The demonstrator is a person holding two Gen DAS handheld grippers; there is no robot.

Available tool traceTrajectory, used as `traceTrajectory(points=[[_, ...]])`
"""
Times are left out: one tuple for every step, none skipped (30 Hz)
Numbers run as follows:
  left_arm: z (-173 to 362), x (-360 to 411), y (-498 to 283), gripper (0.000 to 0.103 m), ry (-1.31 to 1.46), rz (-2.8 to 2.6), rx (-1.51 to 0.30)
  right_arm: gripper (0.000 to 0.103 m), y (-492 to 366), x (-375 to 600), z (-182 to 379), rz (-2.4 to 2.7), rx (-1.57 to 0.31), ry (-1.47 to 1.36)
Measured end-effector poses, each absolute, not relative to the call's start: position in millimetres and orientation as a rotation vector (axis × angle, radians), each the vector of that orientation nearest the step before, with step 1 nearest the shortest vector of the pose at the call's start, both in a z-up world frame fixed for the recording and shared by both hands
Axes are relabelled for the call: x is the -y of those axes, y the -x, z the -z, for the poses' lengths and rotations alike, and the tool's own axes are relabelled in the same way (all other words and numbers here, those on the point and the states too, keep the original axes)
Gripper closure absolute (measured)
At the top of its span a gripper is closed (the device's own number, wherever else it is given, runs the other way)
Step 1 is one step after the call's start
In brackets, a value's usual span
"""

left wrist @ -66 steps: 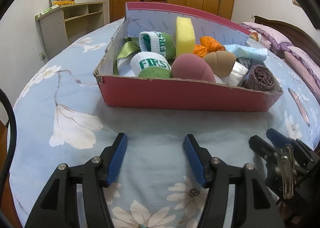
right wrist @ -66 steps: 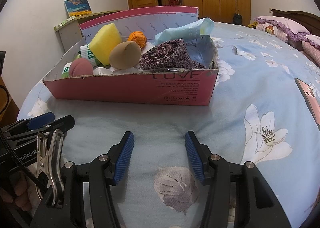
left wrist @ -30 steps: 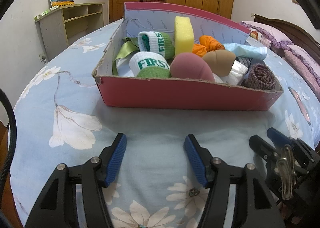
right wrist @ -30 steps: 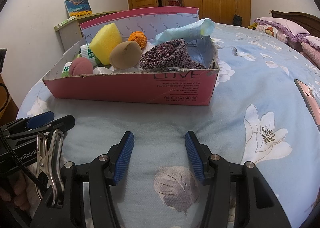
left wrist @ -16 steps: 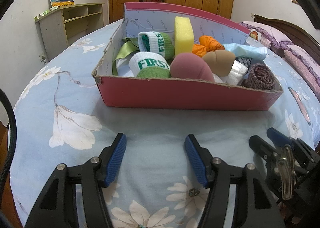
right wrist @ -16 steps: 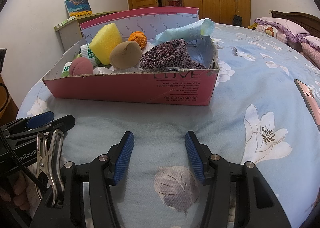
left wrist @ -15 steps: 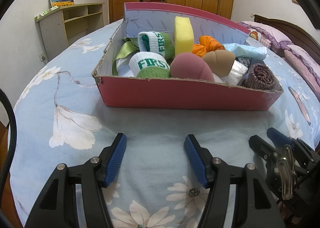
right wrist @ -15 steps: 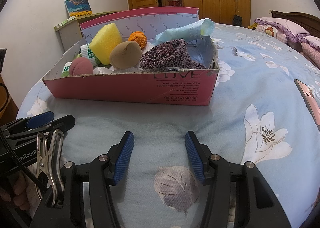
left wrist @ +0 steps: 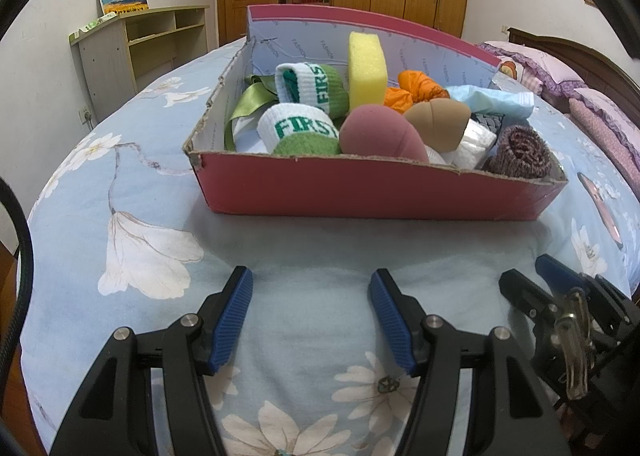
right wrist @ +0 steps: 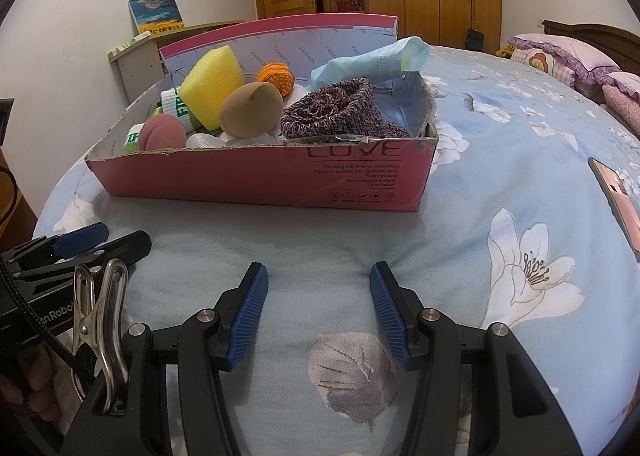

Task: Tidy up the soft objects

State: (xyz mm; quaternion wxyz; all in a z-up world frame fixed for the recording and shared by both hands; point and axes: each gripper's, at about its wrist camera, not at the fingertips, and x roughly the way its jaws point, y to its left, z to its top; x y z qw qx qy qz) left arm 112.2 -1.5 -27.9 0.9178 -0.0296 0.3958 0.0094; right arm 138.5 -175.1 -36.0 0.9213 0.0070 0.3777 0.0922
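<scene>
Nothing has moved: each hand-held gripper, left (left wrist: pixel 311 284) and right (right wrist: pixel 319 278), hovers wide apart, empty, above the bedspread (left wrist: pixel 320 252).

My left wrist view sits low over the pale blue flowered bedspread (left wrist: pixel 152 184), looking forward and downward along its fingers at the near long wall of the pink cardboard box (left wrist: pixel 360 192), which stands near. My right wrist view looks the same way from further right, facing that box (right wrist: pixel 260 176) towards its right end. Both share the box, the bedspread (right wrist: pixel 500 160) and the wooden wardrobe behind. Each view catches the other gripper at its inner edge.
</scene>
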Motion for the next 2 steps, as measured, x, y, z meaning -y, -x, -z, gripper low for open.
traceTrajectory(points=[[27.6,1.1,-112.1,0.038,0.063,-0.021,-0.817,0.048,-139.5,175.3,35.4,-0.190,-0.779,-0.017],[27.6,0.7,-112.3,0.038,0.065,-0.022,-0.820,0.048,-140.5,176.2,34.6,-0.190,-0.782,-0.020]])
